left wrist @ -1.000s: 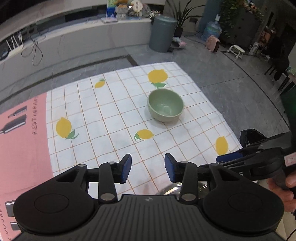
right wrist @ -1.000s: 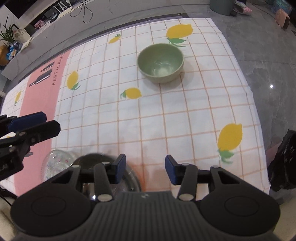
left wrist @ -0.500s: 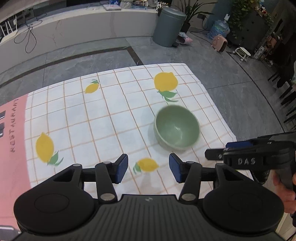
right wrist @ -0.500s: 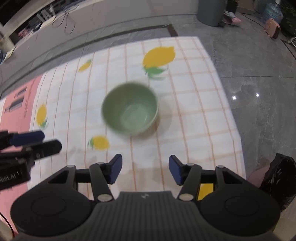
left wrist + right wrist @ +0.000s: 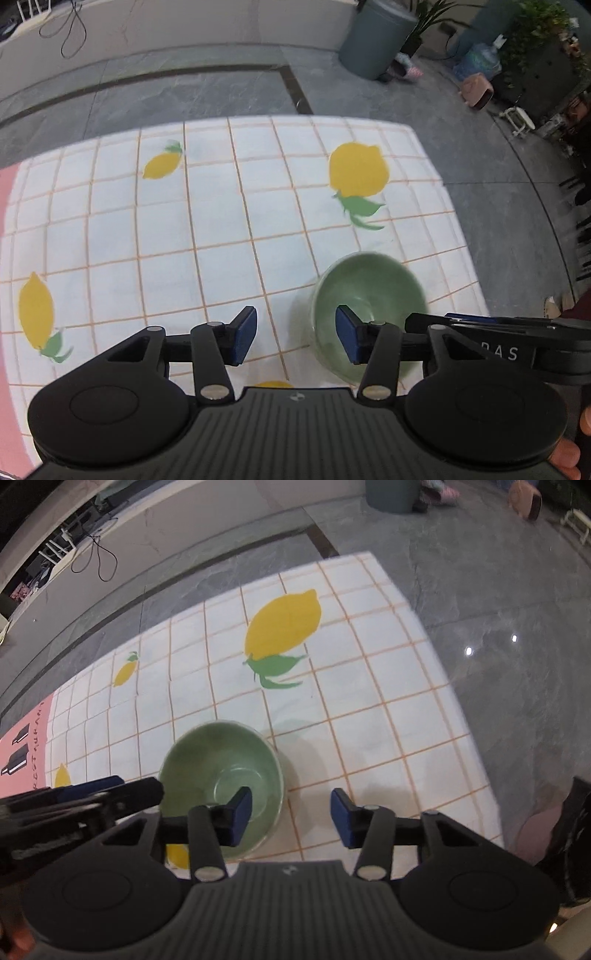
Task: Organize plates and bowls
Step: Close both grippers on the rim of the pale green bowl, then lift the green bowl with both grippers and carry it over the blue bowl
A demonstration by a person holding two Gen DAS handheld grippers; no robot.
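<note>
A pale green bowl stands upright on the lemon-print tablecloth, near its right edge. It also shows in the right wrist view. My left gripper is open, with its right fingertip in front of the bowl's left rim. My right gripper is open, with its left fingertip over the bowl's inside and its right fingertip outside the rim. Neither holds anything. The right gripper's body crosses the lower right of the left wrist view.
The tablecloth's right edge drops to grey stone floor. A grey bin, plants and small items stand on the floor beyond. A low white ledge with cables runs along the back. A pink strip borders the cloth's left side.
Both grippers have moved forward towards the green bowl, which now sits right at their fingertips. The metal and glass dishes seen near the front edge a second ago are out of view.
</note>
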